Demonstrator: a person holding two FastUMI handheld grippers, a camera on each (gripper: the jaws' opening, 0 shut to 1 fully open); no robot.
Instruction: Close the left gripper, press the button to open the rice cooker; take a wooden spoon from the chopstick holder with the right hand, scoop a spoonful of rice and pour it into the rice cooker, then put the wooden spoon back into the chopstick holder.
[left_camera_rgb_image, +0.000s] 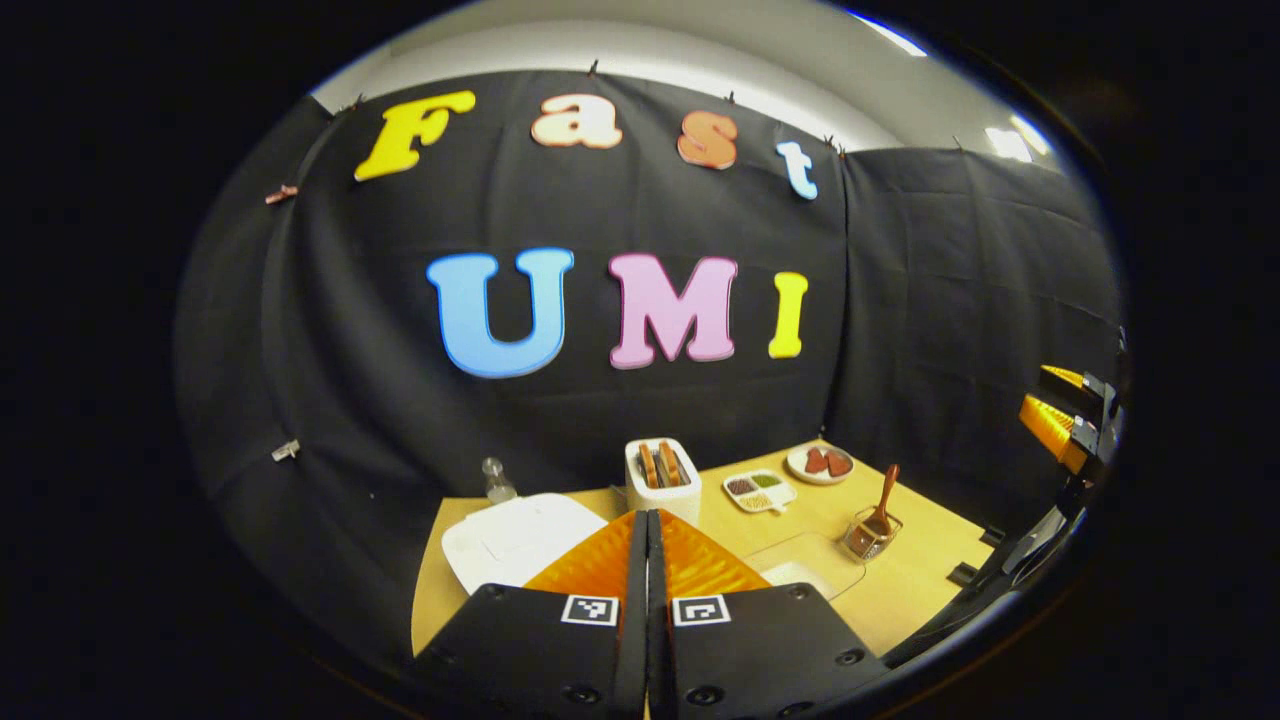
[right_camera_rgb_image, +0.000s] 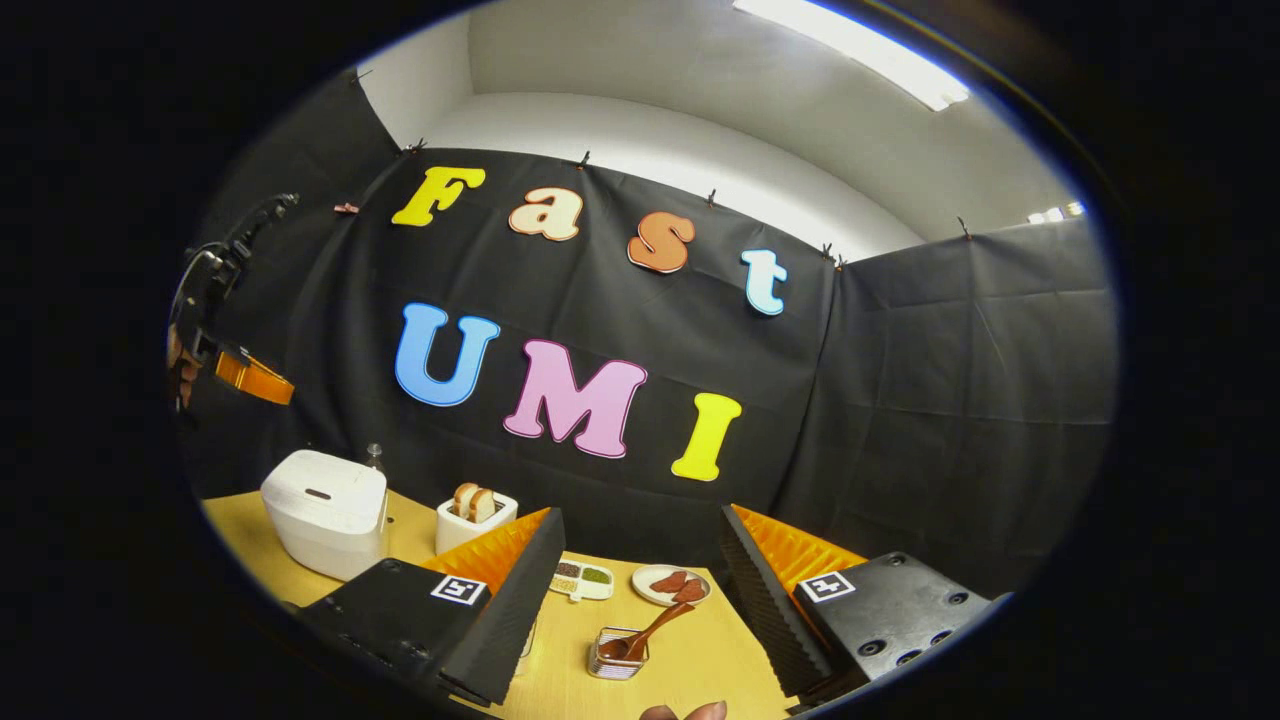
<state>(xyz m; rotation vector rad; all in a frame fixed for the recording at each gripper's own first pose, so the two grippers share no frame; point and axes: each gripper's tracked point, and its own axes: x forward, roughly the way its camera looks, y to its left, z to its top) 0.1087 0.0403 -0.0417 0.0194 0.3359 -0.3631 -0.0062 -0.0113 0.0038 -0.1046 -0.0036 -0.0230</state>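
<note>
Above the near edge of the wooden table (left_camera_rgb_image: 900, 590), in the left gripper view, the left gripper (left_camera_rgb_image: 647, 520) had its two fingers pressed flat together with nothing between them, held in the air and touching nothing. Just left of its tips sat the white rice cooker (left_camera_rgb_image: 515, 540), lid down. Behind the cooker stood a small clear bottle (left_camera_rgb_image: 497, 480), and to the cooker's right a white toaster (left_camera_rgb_image: 662, 478) with bread in its slots. Farther right of the cooker lay a divided tray of grains (left_camera_rgb_image: 760, 490), a plate (left_camera_rgb_image: 820, 463) with reddish pieces, and the wire chopstick holder (left_camera_rgb_image: 870, 535) with the wooden spoon (left_camera_rgb_image: 884, 498) standing in it, handle up. A clear container (left_camera_rgb_image: 805, 565) lay flat between the cooker and the holder. The right gripper (left_camera_rgb_image: 1065, 420) showed at the far right, well above the table.

From the right gripper view, the right gripper (right_camera_rgb_image: 640, 560) was spread wide and gripped nothing. The chopstick holder (right_camera_rgb_image: 617, 655) sat low between its fingers, well right of the rice cooker (right_camera_rgb_image: 325, 510), the wooden spoon (right_camera_rgb_image: 645, 632) leaning in it. The left gripper (right_camera_rgb_image: 255, 380) hung in the air above the cooker, apart from it.
</note>
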